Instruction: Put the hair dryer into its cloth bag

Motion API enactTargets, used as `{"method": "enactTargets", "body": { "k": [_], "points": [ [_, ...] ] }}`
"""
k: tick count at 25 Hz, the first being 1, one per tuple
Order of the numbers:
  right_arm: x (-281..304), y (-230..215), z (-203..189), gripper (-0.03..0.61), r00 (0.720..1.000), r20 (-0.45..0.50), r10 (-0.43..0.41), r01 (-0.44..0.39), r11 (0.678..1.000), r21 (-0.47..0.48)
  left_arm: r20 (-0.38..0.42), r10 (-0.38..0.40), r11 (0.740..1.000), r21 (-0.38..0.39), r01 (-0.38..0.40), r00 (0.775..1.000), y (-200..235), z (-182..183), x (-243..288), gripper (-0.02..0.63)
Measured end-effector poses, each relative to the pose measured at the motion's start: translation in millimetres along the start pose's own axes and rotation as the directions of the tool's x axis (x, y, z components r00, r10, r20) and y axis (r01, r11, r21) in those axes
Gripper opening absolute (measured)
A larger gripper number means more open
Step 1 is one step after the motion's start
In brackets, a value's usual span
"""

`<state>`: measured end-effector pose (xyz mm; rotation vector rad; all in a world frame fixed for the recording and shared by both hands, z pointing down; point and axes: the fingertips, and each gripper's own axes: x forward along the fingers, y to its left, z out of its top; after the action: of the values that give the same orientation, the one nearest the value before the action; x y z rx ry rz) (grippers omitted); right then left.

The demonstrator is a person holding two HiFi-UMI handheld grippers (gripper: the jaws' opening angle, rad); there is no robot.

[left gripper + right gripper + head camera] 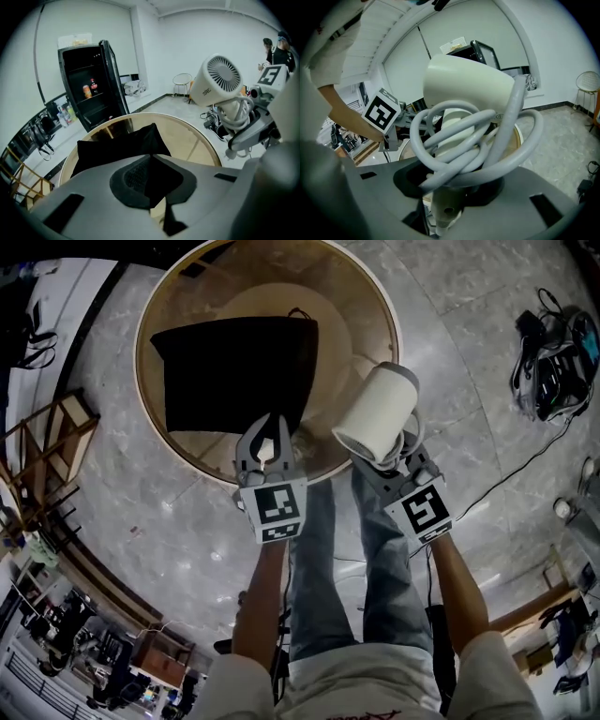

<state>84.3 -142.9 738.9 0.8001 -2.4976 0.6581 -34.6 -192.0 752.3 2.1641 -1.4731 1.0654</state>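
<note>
while the left hand-held gripper point(271, 430) point(150, 158) is pinched shut on the near edge of the bag point(234, 371) point(105, 149) and the right hand-held gripper point(392, 461) point(445, 187) clamps the dryer point(377, 413) point(464, 89) by its handle just right of the bag, opening the mouth seems in hand; next that edge needs lifting so the dryer can enter.

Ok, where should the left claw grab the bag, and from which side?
The near edge by its right corner, from the person's side, slanting down. The bag lies flat on the table, so only an edge offers a fold to pinch. The left claw is shut there now, cloth peaking at it. Whether that is the mouth, I cannot tell.
</note>
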Motion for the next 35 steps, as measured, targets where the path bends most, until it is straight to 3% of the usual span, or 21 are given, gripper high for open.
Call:
{"method": "enactTargets", "body": {
  "k": [5,11,15,22,25,28,35],
  "points": [
    [25,3,-6,0.196,0.995,-0.097,0.030,-0.040,0.995,-0.096,0.068,0.046,0.999,-0.026,-0.044,0.997,14,6,-13,0.037],
    [53,4,-18,0.195,0.966,-0.250,0.065,-0.117,0.972,-0.202,0.108,0.034,0.998,-0.050,-0.029,0.994,17,7,-20,0.037],
    [67,5,-28,0.193,0.932,-0.352,0.081,-0.175,0.954,-0.245,0.129,0.029,0.997,-0.071,-0.020,0.991,25,11,-22,0.037],
    [79,6,-36,0.189,0.872,-0.481,0.089,-0.242,0.934,-0.265,0.138,0.003,0.999,-0.036,0.002,0.990,25,16,-27,0.037],
    [76,3,-41,0.187,0.832,-0.548,0.088,-0.285,0.915,-0.286,0.137,-0.009,0.999,-0.047,0.015,0.990,25,14,-29,0.037],
    [76,-3,-45,0.186,0.793,-0.606,0.067,-0.313,0.898,-0.310,0.138,-0.033,0.999,-0.004,0.034,0.990,19,16,-30,0.037],
    [93,1,-37,0.183,0.751,-0.659,0.042,-0.333,0.886,-0.323,0.134,-0.080,0.997,0.016,0.079,0.988,7,16,-33,0.037]
  ]
}}
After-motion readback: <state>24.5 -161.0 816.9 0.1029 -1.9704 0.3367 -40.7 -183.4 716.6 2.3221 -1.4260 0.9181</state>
